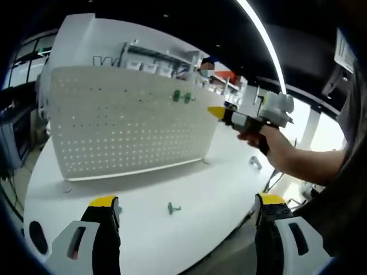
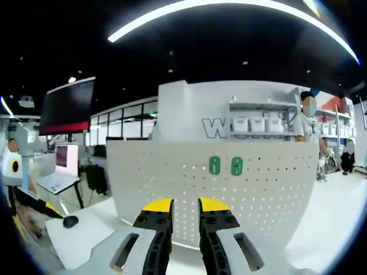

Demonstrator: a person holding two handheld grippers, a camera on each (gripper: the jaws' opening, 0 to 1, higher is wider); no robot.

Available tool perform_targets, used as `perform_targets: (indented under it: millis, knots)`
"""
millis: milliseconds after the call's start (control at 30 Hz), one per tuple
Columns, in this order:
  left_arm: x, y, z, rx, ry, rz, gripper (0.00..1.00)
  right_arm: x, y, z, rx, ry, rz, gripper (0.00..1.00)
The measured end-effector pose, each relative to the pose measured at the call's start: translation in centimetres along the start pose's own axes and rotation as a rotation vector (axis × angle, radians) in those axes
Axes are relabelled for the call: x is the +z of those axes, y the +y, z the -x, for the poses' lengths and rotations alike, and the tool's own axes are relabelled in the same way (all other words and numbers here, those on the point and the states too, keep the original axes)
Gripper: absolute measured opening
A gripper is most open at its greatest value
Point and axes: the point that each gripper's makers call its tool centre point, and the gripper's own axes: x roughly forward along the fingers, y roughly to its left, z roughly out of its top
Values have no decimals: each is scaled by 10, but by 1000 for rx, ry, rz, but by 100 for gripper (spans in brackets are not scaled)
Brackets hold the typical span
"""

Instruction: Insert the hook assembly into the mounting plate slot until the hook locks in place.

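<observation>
Pegboard (image 1: 126,123) stands upright mid-frame for hooking; hook (image 1: 174,208) lies unclaimed below; left gripper (image 1: 186,209) released; right gripper (image 2: 185,207) nearly clenched, empty.

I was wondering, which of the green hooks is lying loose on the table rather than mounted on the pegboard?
The single green hook on the white table, in front of the pegboard. The other two green hooks hang side by side high on the board.

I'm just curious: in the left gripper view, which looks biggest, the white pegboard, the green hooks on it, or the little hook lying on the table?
1. white pegboard
2 and 3. green hooks and little hook look alike; the lying one is nearer the camera, so unsure.
</observation>
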Motion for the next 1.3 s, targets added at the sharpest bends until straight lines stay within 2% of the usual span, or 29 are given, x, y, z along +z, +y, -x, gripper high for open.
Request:
perform_targets:
  millis: [267, 533, 733, 967, 1167, 1300]
  knots:
    - [-4, -3, -1, -8, 14, -3, 100, -28, 5, 27, 31, 68, 9, 17]
    - [-10, -7, -3, -4, 33, -29, 98, -42, 6, 42, 28, 112, -16, 20]
    - [-16, -8, -4, -13, 59, -41, 98, -51, 17, 55, 43, 133, -24, 20]
    - [-23, -2, -7, -7, 83, -50, 96, -78, 24, 73, 48, 203, -57, 22]
    - [-36, 0, -15, -14, 111, -30, 97, -99, 30, 87, 78, 250, -69, 23]
    - [-49, 3, -21, -22, 151, -6, 97, -113, 35, 93, 100, 297, -75, 24]
